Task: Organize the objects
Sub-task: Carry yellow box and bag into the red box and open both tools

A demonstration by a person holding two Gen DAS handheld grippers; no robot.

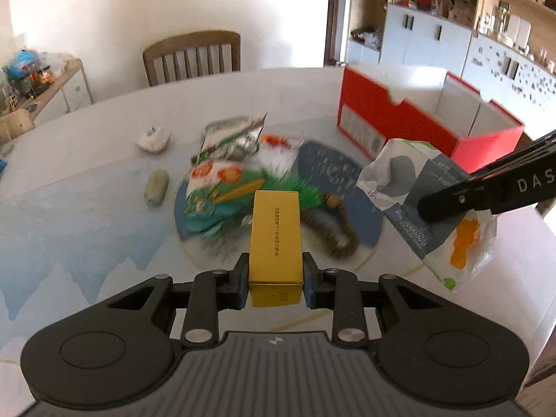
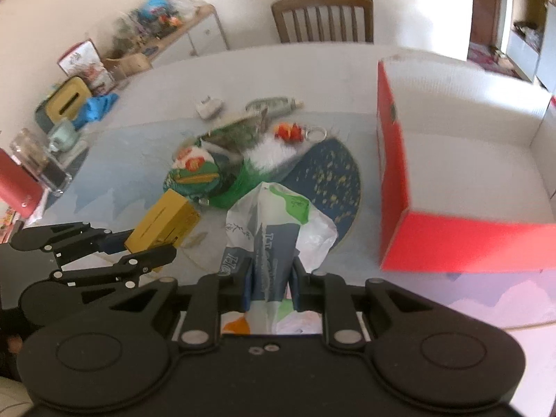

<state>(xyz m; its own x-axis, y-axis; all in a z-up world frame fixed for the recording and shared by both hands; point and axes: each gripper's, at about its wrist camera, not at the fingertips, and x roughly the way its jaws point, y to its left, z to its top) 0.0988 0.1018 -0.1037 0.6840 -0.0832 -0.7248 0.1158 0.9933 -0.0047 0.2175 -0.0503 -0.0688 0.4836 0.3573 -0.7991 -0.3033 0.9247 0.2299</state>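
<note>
Both grippers loaded, red box not yet filled.

In the left wrist view, the left gripper (image 1: 276,278) at bottom centre is clenched on a gold box (image 1: 275,243), held lengthwise above the table (image 1: 87,243). At right, the right gripper (image 2: 271,286) grasps a white-and-grey plastic bag (image 2: 278,219) bunched between its pads. The red box (image 2: 396,173) stands open at the right of both views; what shows of its white interior looks bare, so I judge the sorting barely begun. Left behind in mid-frame: a green snack packet (image 1: 215,187), a bead string (image 1: 333,232), a green pebble (image 1: 157,187), a white plug (image 1: 153,137), an orange keyring charm (image 2: 290,132). Open room lies between bag and box; its near wall is an edge to clear, and the table rim curves close at lower right.
</note>
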